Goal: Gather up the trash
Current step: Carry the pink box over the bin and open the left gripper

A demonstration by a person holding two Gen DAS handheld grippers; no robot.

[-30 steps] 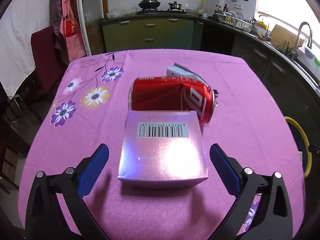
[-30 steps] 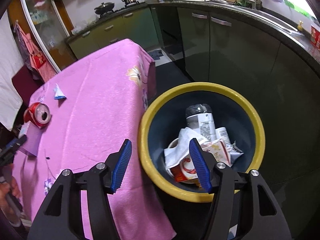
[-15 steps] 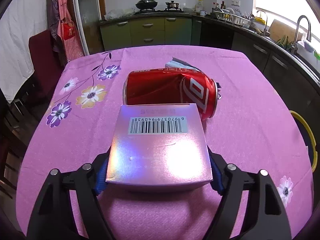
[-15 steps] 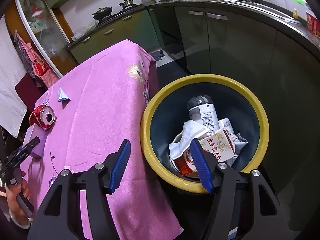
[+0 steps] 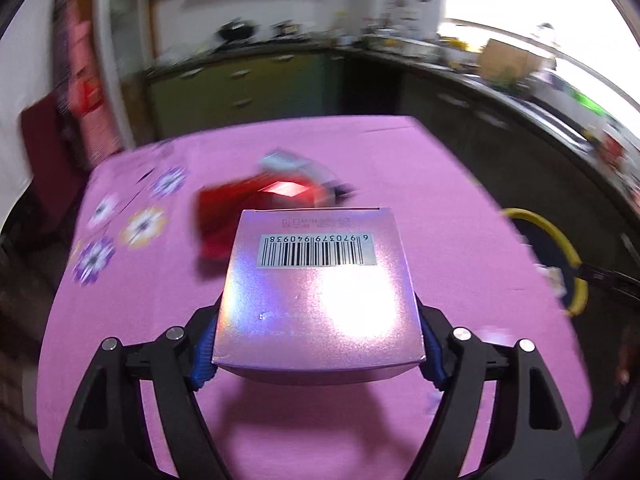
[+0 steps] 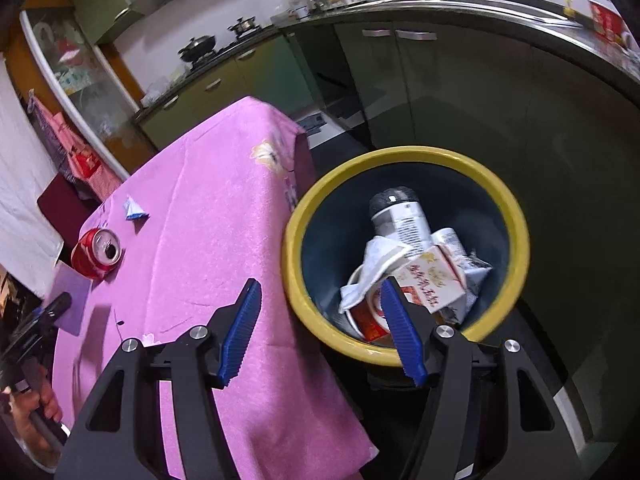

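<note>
A shiny lilac box (image 5: 320,300) with a barcode sits between the blue pads of my left gripper (image 5: 318,356), which is shut on its sides and holds it just above the pink tablecloth (image 5: 440,200). Behind it lie a dented red can (image 5: 240,216) and a crumpled paper scrap (image 5: 288,164), both blurred. In the right wrist view the same can (image 6: 96,254), scrap (image 6: 134,210) and box (image 6: 70,300) show at the table's far left. My right gripper (image 6: 320,286) hangs open over the table's edge beside the yellow-rimmed bin (image 6: 408,152), with nothing between its fingers.
The bin holds a bottle (image 6: 400,216), a carton (image 6: 432,280) and wrappers. Its rim (image 5: 552,232) shows past the table's right edge. Dark kitchen cabinets (image 6: 460,88) run behind the bin. A person's hand (image 6: 44,404) grips the left tool's handle.
My left gripper's jaws closed onto the lilac box, then lifted it off the cloth and away from the can. My right gripper stayed open and shifted a little beside the bin.
</note>
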